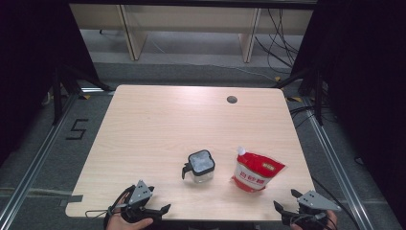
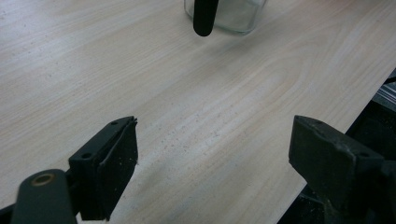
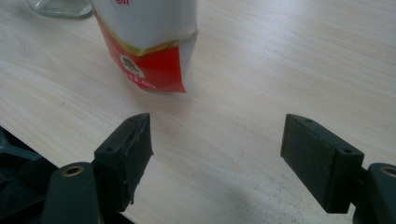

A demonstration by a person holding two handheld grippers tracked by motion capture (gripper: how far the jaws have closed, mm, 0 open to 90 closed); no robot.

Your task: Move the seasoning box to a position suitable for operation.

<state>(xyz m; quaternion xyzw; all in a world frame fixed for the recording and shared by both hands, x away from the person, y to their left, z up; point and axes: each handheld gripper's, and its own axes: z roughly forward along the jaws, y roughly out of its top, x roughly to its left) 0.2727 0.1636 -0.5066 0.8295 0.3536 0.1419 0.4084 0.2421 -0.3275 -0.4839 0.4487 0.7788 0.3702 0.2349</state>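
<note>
In the left gripper view the glass jar (image 2: 229, 16) is cut off by the top edge, so that only its base and the black handle (image 2: 204, 17) are seen. In the right gripper view the red and white pouch (image 3: 149, 46) is likewise cropped at the top, its print left unreadable, and the jar (image 3: 58, 8) is reduced to a sliver at the top left corner. In the high view the person's hands (image 1: 127, 223) are cut by the bottom edge beyond the table's near edge, and the pouch's lettering (image 1: 254, 175) is too small to be read.

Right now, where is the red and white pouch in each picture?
High view: the red and white pouch stands right of centre, near the table's front edge.
Left gripper view: not in it.
Right gripper view: the pouch is upper left, ahead of the open tool.
Shared landmark: the glass jar beside it.
</note>
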